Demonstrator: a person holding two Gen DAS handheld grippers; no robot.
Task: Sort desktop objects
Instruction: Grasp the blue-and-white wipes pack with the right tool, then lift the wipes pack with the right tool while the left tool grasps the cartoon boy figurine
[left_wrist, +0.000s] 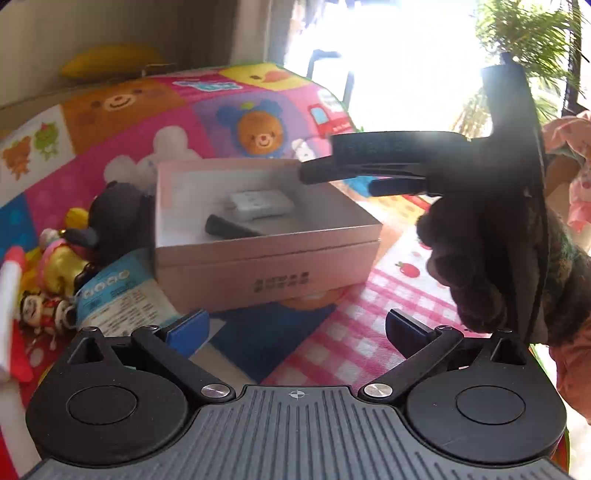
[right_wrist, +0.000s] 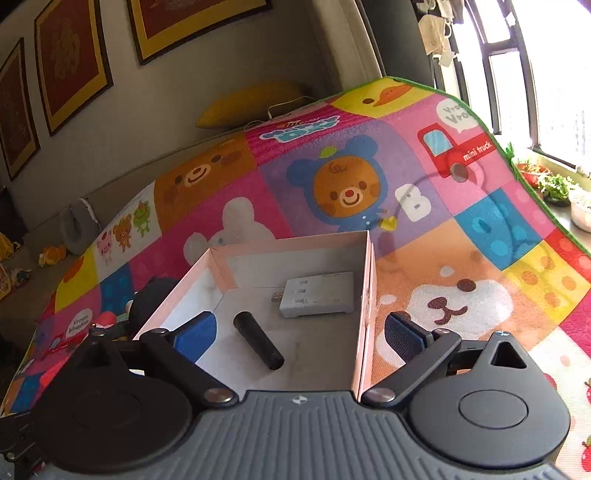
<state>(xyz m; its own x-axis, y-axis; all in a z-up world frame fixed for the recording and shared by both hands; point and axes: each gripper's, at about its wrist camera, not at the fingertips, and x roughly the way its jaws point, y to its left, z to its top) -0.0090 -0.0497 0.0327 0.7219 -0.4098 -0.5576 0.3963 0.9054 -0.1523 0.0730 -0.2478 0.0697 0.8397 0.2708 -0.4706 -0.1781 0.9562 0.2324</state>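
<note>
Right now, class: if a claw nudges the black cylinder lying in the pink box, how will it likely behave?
The black cylinder lies on its side on the pink box's smooth floor, so it probably rolls. It looks rigid and small, likely light. Its round, plain surface might slip between pads.

My left tongs (left_wrist: 295, 328) are wide open, with nothing between the two blue pads (left_wrist: 192, 326). My right tongs (right_wrist: 301, 332) are wide open too, and empty. From the left camera I see my right tongs (left_wrist: 332, 162) reaching in sideways from the right, held by my dark gloved hand (left_wrist: 469, 258).
</note>
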